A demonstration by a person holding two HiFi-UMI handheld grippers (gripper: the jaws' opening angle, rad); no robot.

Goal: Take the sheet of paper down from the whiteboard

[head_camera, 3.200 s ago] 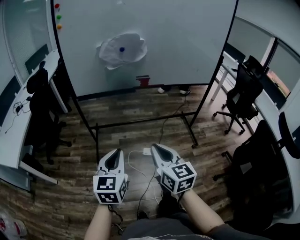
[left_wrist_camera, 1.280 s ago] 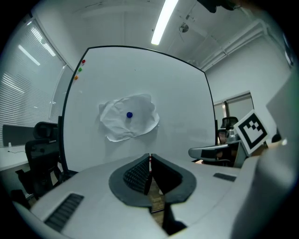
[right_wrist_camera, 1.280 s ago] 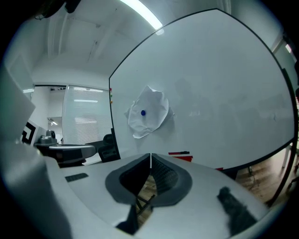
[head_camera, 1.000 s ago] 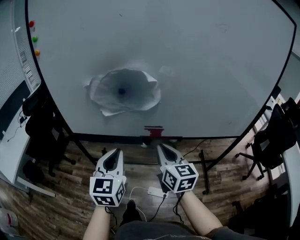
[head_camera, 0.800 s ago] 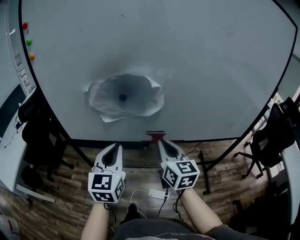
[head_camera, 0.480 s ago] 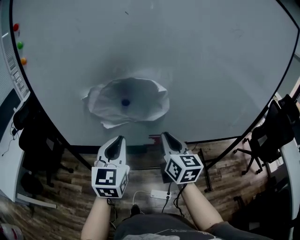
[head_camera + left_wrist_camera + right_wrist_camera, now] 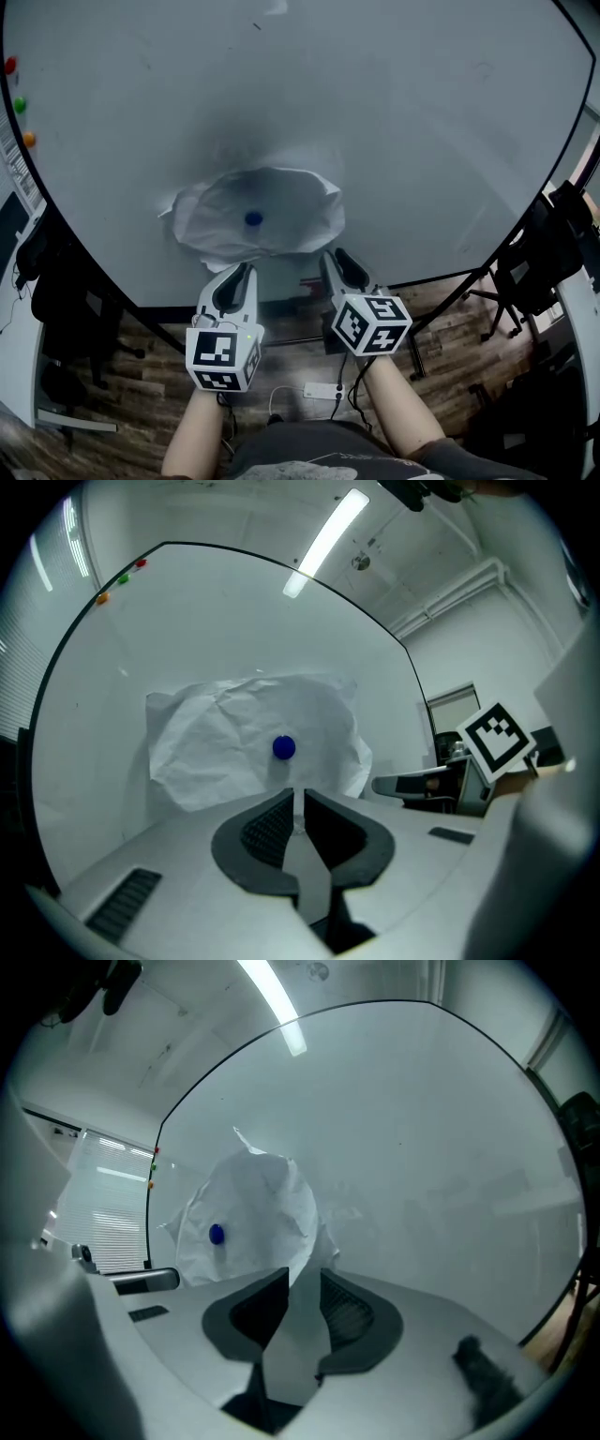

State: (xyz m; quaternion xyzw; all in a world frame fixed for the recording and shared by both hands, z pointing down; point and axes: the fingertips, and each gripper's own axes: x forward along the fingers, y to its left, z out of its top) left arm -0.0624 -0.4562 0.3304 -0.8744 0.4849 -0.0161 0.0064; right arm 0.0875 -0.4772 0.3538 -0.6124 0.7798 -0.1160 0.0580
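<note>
Head view shows crumpled paper [image 7: 281, 202] magnet-pinned to whiteboard [image 7: 394, 112] over wooden floor [image 7: 150, 384].

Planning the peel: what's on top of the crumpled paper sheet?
One round blue magnet near the middle of the crumpled white paper sheet; whiteboard behind it is covered.

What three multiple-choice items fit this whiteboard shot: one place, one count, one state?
1. The blue magnet sits: A) mid-sheet on the paper B) on the floor C) on a chair.
2. Count of coloured magnets at the whiteboard upper left edge: A) one B) three C) five.
3. The paper is: A) on the floor B) folded flat C) pinned up, crumpled.
Key: 1 A, it shows at the sheet's centre. 2 B, red, green, orange. 3 C, it hangs on the board under the magnet.
</note>
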